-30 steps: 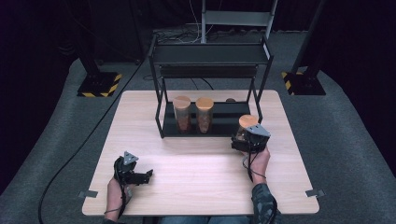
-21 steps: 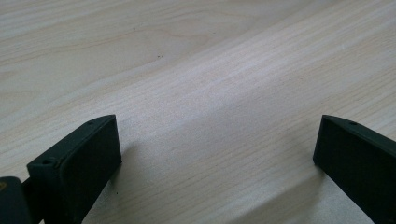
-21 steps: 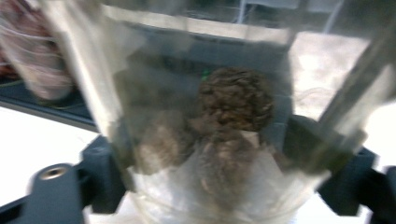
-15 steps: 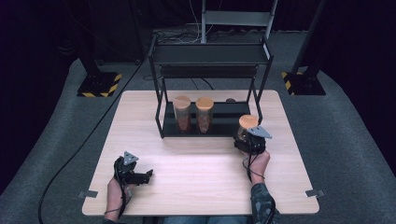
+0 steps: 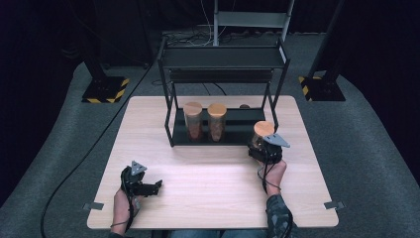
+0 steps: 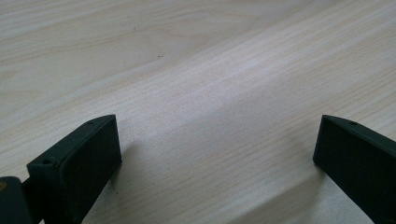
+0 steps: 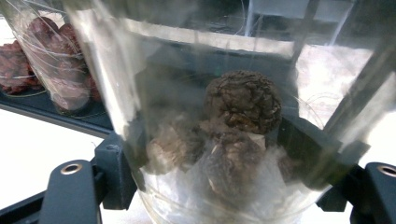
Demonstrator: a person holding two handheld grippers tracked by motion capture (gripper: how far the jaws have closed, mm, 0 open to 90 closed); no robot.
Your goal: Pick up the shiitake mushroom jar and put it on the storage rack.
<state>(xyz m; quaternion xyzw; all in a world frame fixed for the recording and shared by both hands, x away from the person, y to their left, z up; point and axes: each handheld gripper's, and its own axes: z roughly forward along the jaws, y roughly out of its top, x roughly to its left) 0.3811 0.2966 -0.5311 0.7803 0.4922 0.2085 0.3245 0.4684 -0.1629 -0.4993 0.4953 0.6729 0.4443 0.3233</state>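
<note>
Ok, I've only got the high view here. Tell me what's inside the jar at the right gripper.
Observer: The right gripper view shows the clear jar holding dark brown, wrinkled round pieces, walnut-like.
Operator: Now confirm the grip.
Observer: The right gripper has its jaws pressed against the jar's wall from both sides, low on it.
Operator: Check the left one too.
Observer: The left gripper has its jaws wide apart over bare table, with nothing between them.
</note>
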